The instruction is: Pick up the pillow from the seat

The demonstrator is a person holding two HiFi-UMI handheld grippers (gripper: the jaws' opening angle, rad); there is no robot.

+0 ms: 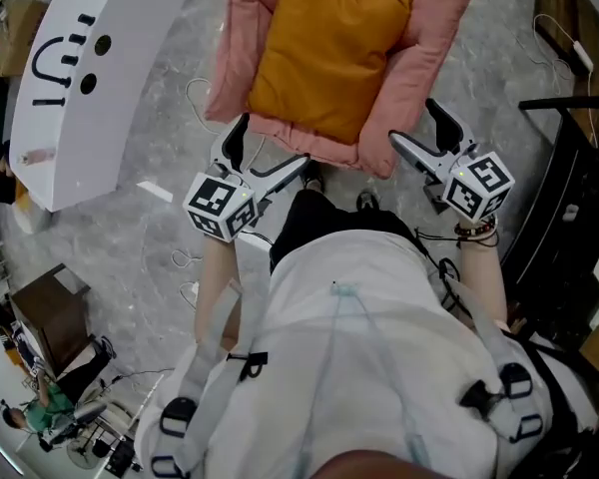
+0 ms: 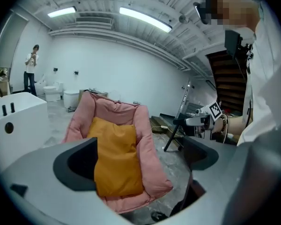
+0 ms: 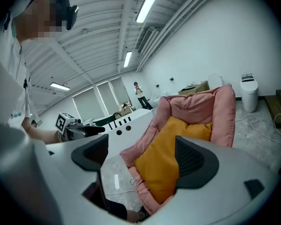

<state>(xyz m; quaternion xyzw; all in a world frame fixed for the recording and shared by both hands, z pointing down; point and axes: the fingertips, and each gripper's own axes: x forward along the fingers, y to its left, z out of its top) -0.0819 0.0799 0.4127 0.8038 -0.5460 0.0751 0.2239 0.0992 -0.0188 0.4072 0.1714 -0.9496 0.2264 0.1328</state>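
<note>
Holding the left gripper (image 1: 273, 143) and the right gripper (image 1: 414, 125) just short of the near rim of the pink padded seat (image 1: 426, 63), one toward each near corner, both with jaws spread wide and pinching nothing. Aiming both toward the orange pillow (image 1: 329, 48), which is lying inside that seat on its padding, farther away than either gripper and between the two. Framing the pillow between the open jaws in each gripper view, partly behind the left jaw in the left gripper view (image 2: 116, 158) and behind the right jaw in the right gripper view (image 3: 168, 158). Reading its long axis as running from the near rim toward the seat's back. Judging neither hand clearly nearer, so probably needing a forward reach over the rim, closing in on the pillow's two long sides.
</note>
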